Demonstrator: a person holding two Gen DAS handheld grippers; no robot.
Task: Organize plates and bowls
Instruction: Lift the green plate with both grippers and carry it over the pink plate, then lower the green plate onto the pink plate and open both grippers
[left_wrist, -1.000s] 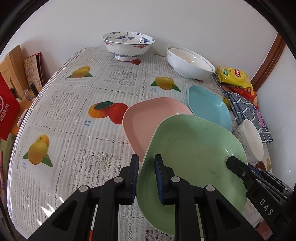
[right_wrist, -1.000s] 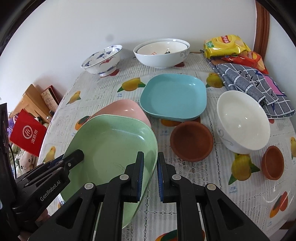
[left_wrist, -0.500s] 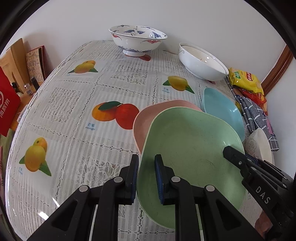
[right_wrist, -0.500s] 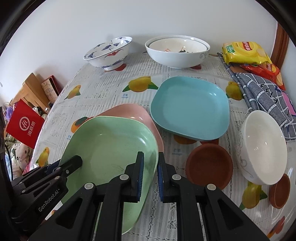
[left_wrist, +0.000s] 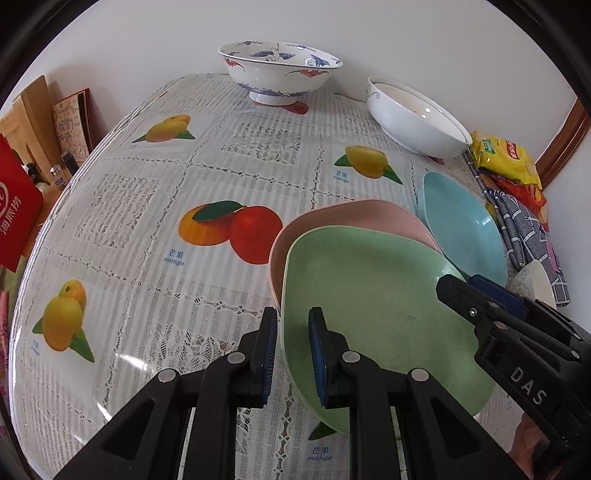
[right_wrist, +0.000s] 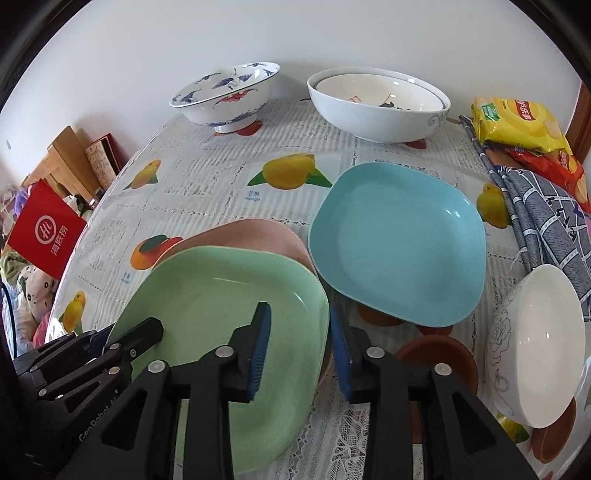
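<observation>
A green plate (left_wrist: 373, 317) (right_wrist: 221, 317) lies stacked on a pink plate (left_wrist: 354, 214) (right_wrist: 243, 232). My left gripper (left_wrist: 293, 349) is shut on the green plate's left rim. My right gripper (right_wrist: 299, 343) is open, its fingers straddling the green plate's right rim. A blue plate (right_wrist: 399, 243) (left_wrist: 461, 225) lies just right of the stack. A white bowl (right_wrist: 539, 339) stands at the right, with brown saucers (right_wrist: 439, 358) beside it.
A blue-patterned bowl (left_wrist: 279, 70) (right_wrist: 225, 96) and nested white bowls (left_wrist: 413, 114) (right_wrist: 376, 103) stand at the table's far edge by the wall. Snack bags (right_wrist: 517, 122) and a checked cloth (right_wrist: 546, 218) lie at the right. A red bag (right_wrist: 44, 229) is beyond the table's left edge.
The green plate has come down onto the pink plate. My right gripper has opened and let go of its rim. My left gripper still holds it.
</observation>
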